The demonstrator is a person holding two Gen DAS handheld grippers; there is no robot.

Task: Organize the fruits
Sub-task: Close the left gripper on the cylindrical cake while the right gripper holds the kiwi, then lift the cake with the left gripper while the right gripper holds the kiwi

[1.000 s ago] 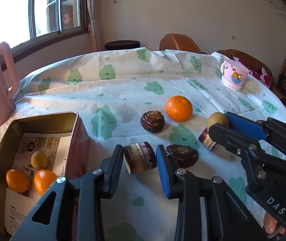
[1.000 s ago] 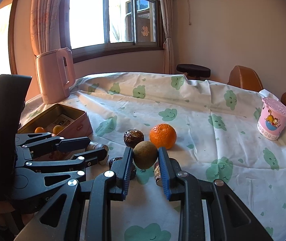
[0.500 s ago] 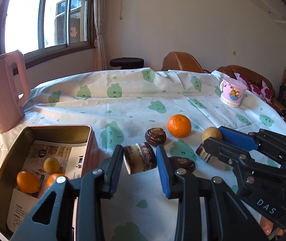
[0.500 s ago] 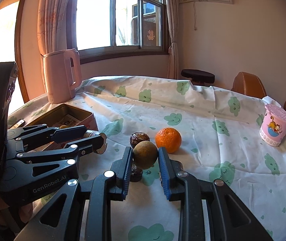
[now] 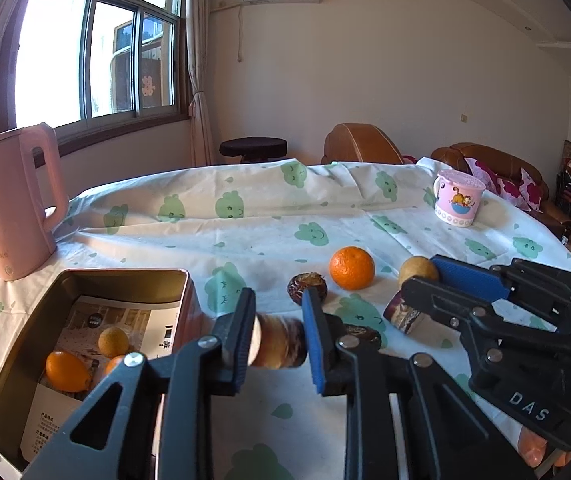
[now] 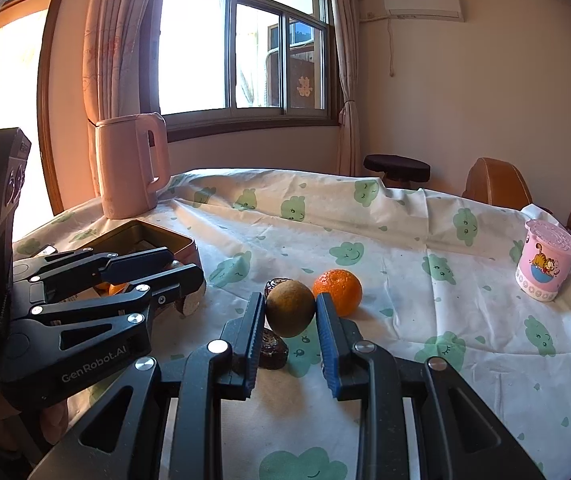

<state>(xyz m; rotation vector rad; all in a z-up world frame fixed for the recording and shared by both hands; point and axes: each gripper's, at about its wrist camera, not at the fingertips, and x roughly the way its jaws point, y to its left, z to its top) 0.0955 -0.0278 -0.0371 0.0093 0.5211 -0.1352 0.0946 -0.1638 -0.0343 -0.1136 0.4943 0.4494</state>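
Motion blur over the brown cylindrical piece (image 5: 279, 342) pinched in the left gripper (image 5: 277, 340), so hard to name; pale cut end toward the left finger, darker skin toward the right. Held above the desk (image 5: 245, 232) just right of the tin (image 5: 85, 280). Tin's near corner cut off by the frame; inside, on printed paper, two orange fruits (image 5: 67, 370) and a yellowish one (image 5: 112, 342), one orange partly hidden behind the gripper. Dark date (image 5: 363, 334) half hidden behind the left gripper's right finger. Another date (image 5: 307, 286) and an orange (image 5: 351, 267) farther back on the cloth, side by side. Right gripper (image 6: 290, 314) closed on a round brownish-green fruit (image 6: 290, 312), lifted off the desk, in front of the orange (image 6: 337, 291). Beneath it, a dark date (image 6: 271, 348) partly covered by the finger. Striped brown piece (image 5: 401, 314) partly hidden under the right gripper in the left view. Pink kettle (image 5: 13, 208) behind the tin, pink cup (image 5: 459, 198) far right.
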